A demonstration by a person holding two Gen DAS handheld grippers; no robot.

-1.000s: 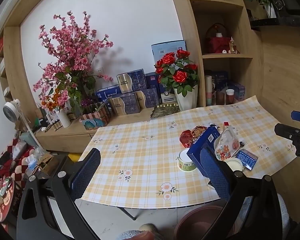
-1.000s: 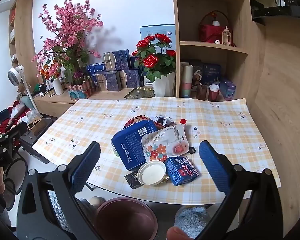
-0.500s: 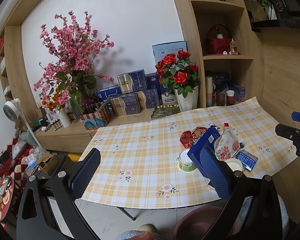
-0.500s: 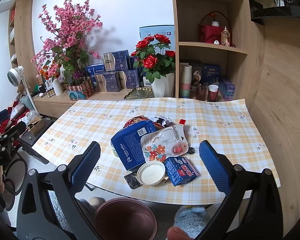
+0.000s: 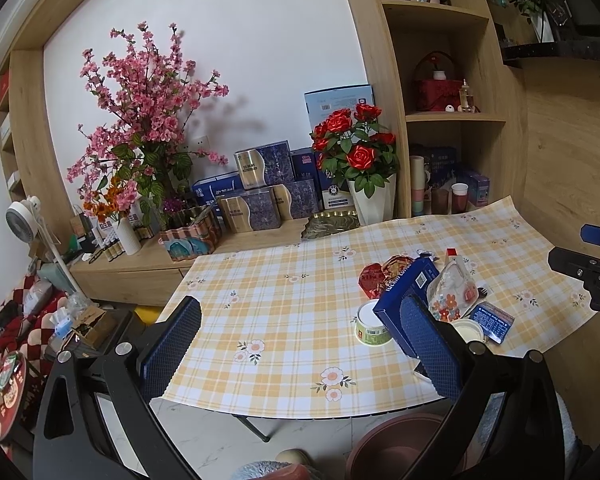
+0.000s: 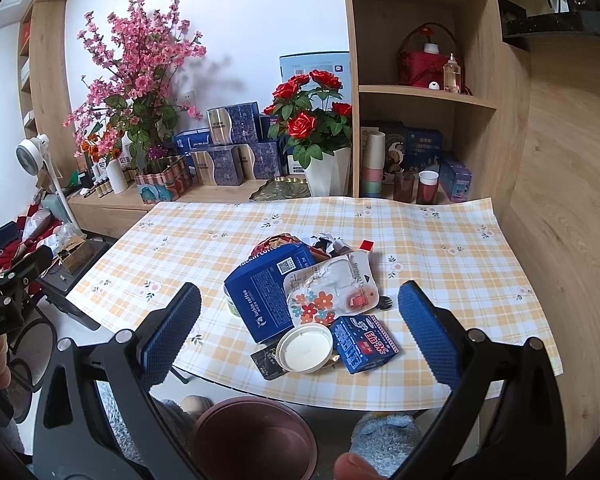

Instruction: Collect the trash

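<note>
Both my claws are spread wide and empty: the left claw point(image 5: 300, 344) and the right claw point(image 6: 300, 330) hover over the worktop point(image 6: 440, 248). A trash pile point(image 6: 308, 300) sits near its front edge, above a maroon bin point(image 6: 256, 436).

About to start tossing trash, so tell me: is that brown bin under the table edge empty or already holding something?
Empty as far as visible: the brown bin shows only bare dark inner wall and bottom in the right wrist view.
</note>
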